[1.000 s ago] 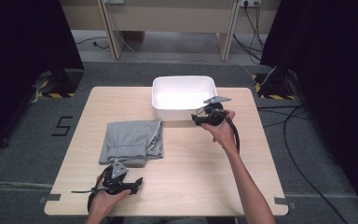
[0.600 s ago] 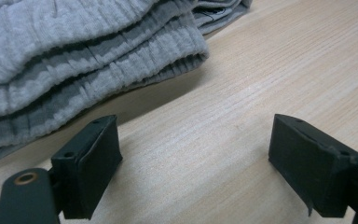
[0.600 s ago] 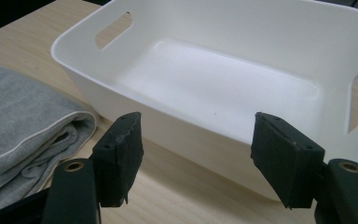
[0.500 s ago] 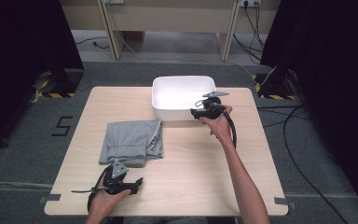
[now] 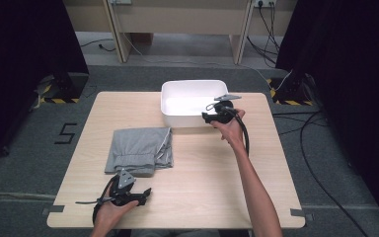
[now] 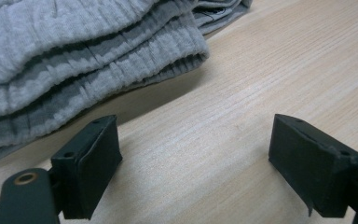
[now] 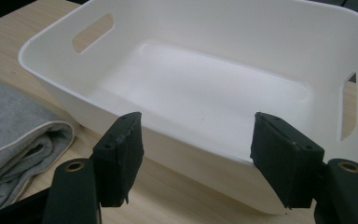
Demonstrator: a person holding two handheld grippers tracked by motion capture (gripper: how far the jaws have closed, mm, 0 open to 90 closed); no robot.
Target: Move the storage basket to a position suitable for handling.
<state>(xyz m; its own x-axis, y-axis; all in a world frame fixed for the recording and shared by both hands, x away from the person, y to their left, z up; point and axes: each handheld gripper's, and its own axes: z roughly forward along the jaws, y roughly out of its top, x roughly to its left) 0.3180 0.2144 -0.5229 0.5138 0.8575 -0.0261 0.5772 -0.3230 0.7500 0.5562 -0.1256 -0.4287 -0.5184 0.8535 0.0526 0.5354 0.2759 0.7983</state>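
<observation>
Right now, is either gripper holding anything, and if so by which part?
Nothing is held. The right gripper stands open just short of the white bin; the left gripper is open over bare table beside the folded grey garment.

White bin [image 5: 193, 103], grey ribbed cloth [image 5: 139, 150]

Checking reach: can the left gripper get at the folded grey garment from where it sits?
Probably yes: the left gripper is open, with bare table between it and the grey garment.
</observation>
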